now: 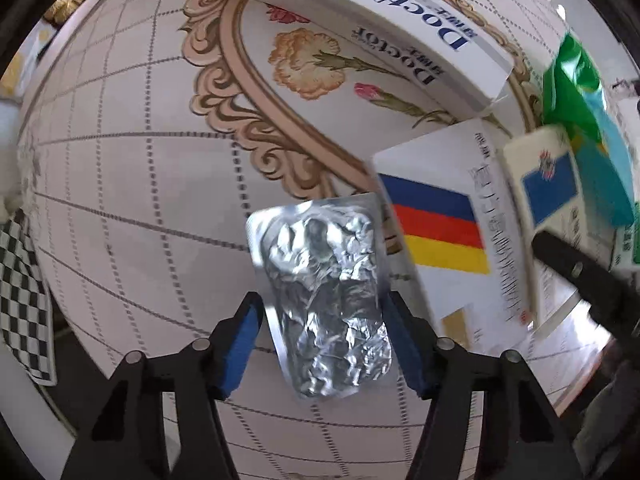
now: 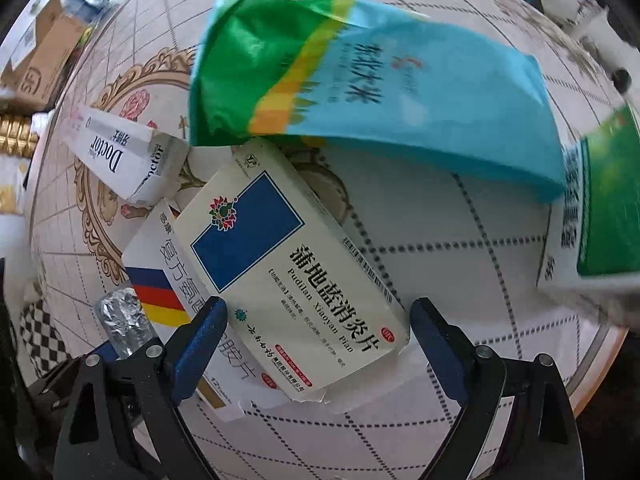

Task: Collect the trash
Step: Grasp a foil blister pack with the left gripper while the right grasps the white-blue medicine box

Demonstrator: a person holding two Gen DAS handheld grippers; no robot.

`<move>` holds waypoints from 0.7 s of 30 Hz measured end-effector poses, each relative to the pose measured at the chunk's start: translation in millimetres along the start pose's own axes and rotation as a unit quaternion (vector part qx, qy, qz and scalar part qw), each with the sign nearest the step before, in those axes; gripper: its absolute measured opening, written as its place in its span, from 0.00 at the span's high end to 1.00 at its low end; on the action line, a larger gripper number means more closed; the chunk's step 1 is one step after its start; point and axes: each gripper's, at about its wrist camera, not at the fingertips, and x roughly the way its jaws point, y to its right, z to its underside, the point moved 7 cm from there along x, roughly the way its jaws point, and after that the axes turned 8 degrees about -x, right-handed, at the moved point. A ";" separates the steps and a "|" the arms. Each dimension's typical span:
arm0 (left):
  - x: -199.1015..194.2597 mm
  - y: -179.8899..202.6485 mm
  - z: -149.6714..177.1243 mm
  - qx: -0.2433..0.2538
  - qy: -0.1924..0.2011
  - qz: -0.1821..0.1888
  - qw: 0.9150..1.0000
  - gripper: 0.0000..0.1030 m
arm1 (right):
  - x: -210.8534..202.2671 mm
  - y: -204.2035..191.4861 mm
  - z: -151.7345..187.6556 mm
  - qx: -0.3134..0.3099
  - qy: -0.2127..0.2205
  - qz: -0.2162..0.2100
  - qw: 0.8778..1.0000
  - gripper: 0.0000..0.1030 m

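A crumpled silver foil blister pack lies on the white patterned tablecloth. My left gripper points down over it, and both blue pads touch its long edges. In the right wrist view a cream medicine box with a blue rectangle rests on a white box with blue, red and yellow stripes. My right gripper stands open astride the cream box's near end, with a small gap at the right pad. The blister pack shows at the lower left there.
A long white "Doctor" carton lies at the back. A green and blue plastic bag lies behind the cream box, and a green and white box sits at the right near the table's rim. A checkered cloth hangs at the left.
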 end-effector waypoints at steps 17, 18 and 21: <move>3.8 -34.8 5.7 0.015 0.003 -0.013 1.000 0.41 | 1.6 -14.9 21.6 0.053 0.001 0.037 0.998 0.12; 3.4 -31.2 5.7 0.017 0.004 -0.011 1.000 0.41 | 0.3 -5.0 33.7 0.084 -0.002 0.037 0.996 0.13; 3.4 -24.9 9.6 0.033 0.014 -0.006 0.999 0.42 | -1.2 11.2 76.3 0.148 -0.017 0.031 0.988 0.14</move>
